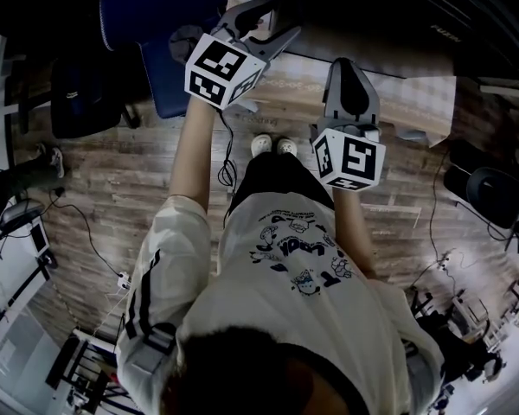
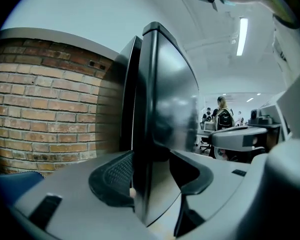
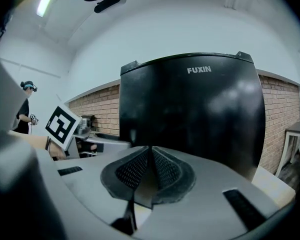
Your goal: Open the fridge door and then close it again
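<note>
- Left gripper (image 1: pixel 261 26), held out ahead of the person, is clamped on the free edge of the fridge door (image 2: pixel 165 109); its own view shows that edge running straight up between the jaws.
- Only that view shows the brick wall (image 2: pixel 45 109) beside the fridge and people (image 2: pixel 223 115) at desks beyond.
- The fridge (image 3: pixel 190 114) is black and stands upright, tall axis vertical, front towards the person; white "FUXIN" reads plainly in the right gripper view.
- Right gripper (image 1: pixel 349 67) sits just before the front, jaws pressed together, empty.
</note>
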Motion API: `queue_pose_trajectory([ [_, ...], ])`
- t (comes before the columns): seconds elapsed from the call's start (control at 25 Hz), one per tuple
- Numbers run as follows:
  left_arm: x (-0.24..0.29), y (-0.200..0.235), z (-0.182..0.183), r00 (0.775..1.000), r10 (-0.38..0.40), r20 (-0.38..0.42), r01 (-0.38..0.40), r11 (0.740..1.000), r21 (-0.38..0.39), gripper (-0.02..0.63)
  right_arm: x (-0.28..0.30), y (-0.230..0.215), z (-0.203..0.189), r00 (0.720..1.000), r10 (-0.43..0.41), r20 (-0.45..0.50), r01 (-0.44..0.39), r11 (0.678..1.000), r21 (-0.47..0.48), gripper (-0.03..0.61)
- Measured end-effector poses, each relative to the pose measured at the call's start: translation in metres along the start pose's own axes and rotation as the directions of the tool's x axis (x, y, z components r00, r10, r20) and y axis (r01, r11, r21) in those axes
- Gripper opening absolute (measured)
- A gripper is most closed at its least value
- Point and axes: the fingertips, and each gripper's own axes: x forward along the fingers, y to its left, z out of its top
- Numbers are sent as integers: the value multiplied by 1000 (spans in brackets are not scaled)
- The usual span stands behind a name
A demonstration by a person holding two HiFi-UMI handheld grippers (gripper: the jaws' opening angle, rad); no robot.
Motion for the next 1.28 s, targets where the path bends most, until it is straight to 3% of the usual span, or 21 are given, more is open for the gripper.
queue_pose_trajectory([
  [0.48, -54, -64, -13, 999, 16, 38, -17, 999, 27, 192, -44, 16, -11, 1000, -5, 5, 5, 1000, 7, 38],
  [0.8, -77, -106, -21, 999, 11, 33, -12, 1000, 24, 172, -79, 31, -13, 999, 45, 27, -45, 999, 6, 38],
  [1.28, -99, -180, -29, 998, 62, 26, -62, 998, -2, 156, -142, 33, -17, 990, 140, 14, -139, 990, -20, 38],
])
